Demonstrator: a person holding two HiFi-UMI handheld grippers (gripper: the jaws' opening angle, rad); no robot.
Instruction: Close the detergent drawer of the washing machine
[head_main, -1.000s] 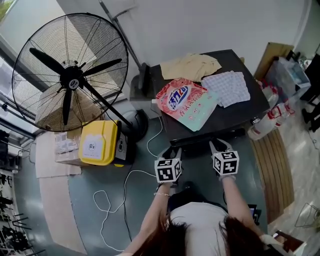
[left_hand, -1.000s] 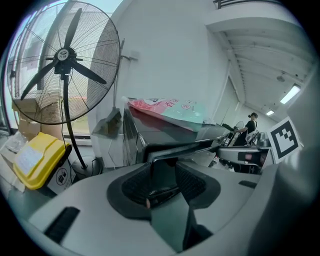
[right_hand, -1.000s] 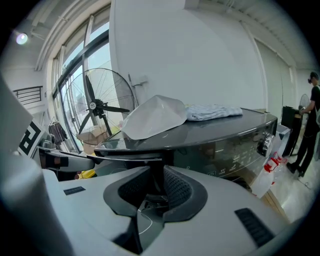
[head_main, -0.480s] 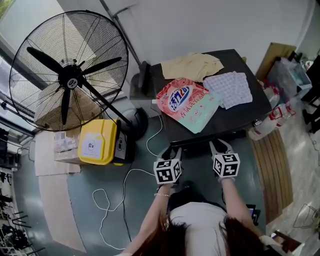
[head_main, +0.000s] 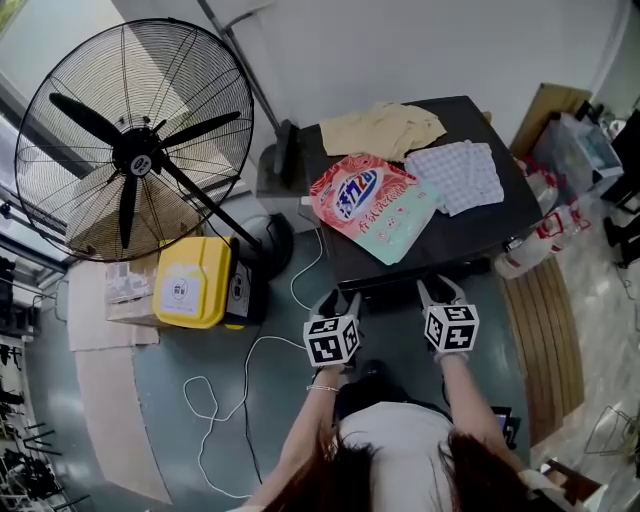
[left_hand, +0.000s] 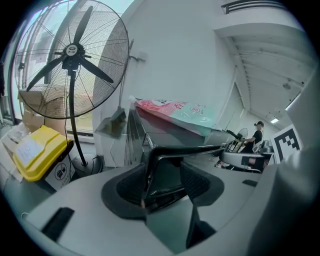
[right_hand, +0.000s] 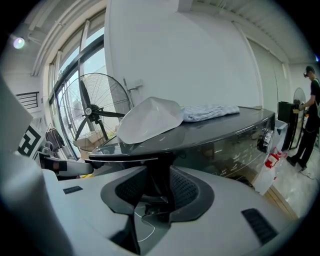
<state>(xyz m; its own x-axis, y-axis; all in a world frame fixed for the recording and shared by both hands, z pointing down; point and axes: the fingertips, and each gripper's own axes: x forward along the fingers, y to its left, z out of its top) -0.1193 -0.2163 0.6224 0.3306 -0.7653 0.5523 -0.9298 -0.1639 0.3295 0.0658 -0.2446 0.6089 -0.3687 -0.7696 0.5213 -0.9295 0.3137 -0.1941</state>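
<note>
The left gripper (head_main: 340, 298) and right gripper (head_main: 440, 288) are each closed down narrow on one end of the drawer (head_main: 395, 282). The dark end of the drawer fills the gap between the jaws in each gripper view.

A big fan (head_main: 135, 150) stands on the floor, well off the desk's left edge. The washer's dark top is the desk (head_main: 470, 225). A yellow box (head_main: 195, 282) sits on the floor below the fan. A pink bag (head_main: 375, 205) lies across the desk's left half and reaches toward the front edge. A tan cloth (head_main: 385, 128) lies at the back edge, and a checked cloth (head_main: 458, 175) lies toward the right edge.

The drawer sticks out just under the desk's front edge, toward the person. Its long axis runs along that edge, left to right. Both grippers sit on its near side, one at each end, so neither is nearer. The washer lies straight ahead of both, so the push should go away from the person. I judge that an even push from both ends would keep the drawer from skewing in its slot.
</note>
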